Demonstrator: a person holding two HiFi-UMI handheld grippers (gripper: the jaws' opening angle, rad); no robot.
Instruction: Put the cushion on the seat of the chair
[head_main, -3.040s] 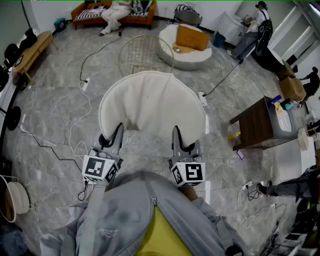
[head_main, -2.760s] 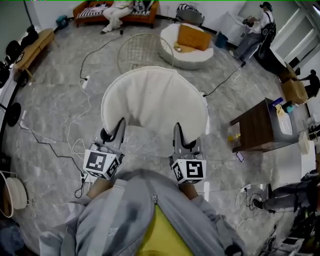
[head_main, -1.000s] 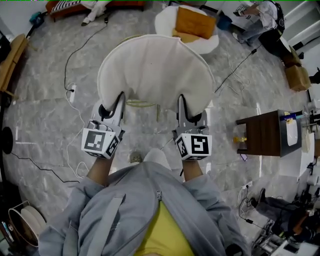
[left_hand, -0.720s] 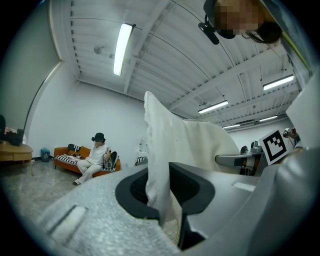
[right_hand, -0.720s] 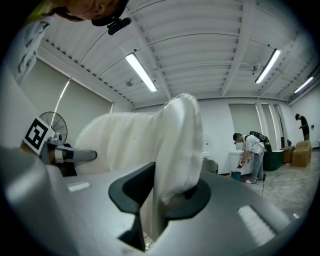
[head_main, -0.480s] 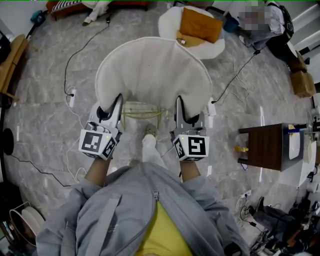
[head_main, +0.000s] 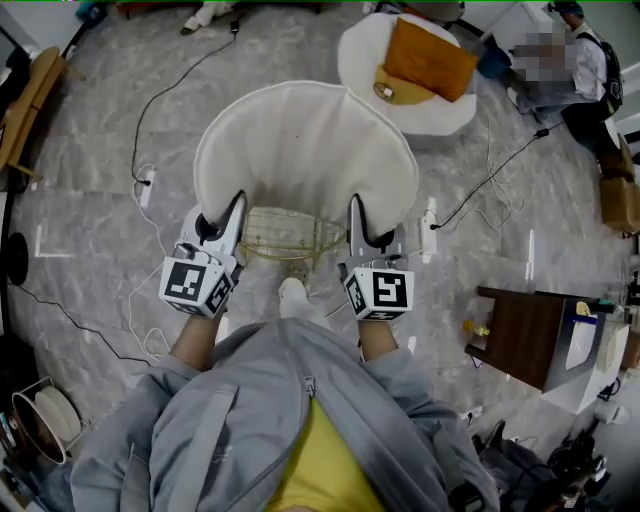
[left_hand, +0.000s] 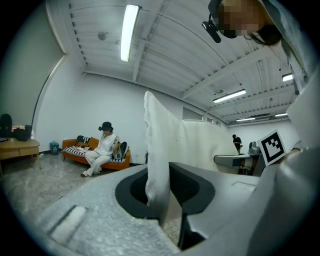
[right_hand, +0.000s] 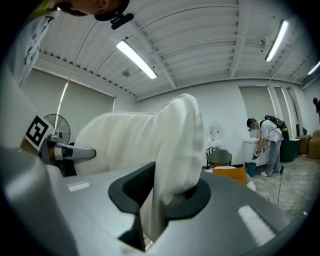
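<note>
**Head view entry: cushion held above chair, both grippers at near rim**

Item 1. White, round, fleecy cushion (head_main: 305, 150). Held roughly flat and clear of the grey marble floor (head_main: 90, 200). It spreads forward, away from the person, and its broad span runs side to side between the two grippers.

Item 2. Left gripper (head_main: 232, 210). Pinching the cushion's near rim on the left side. The left gripper view shows the white pile (left_hand: 159, 150) nipped between its jaws.

Item 3. Right gripper (head_main: 357, 208). Pinching the near rim on the right side. The right gripper view shows a fold of fleece (right_hand: 172, 150) clamped between its jaws.

Item 4. Gold wire-frame chair (head_main: 288, 236). Only its near portion shows, in the gap between the grippers and under the cushion's rim. The rest is covered by the cushion.

Relation of note. The seat lies below and slightly ahead of both grippers, about midway between them, so neither hand is nearer. Judged need: an even lowering, rim kept level.
</note>
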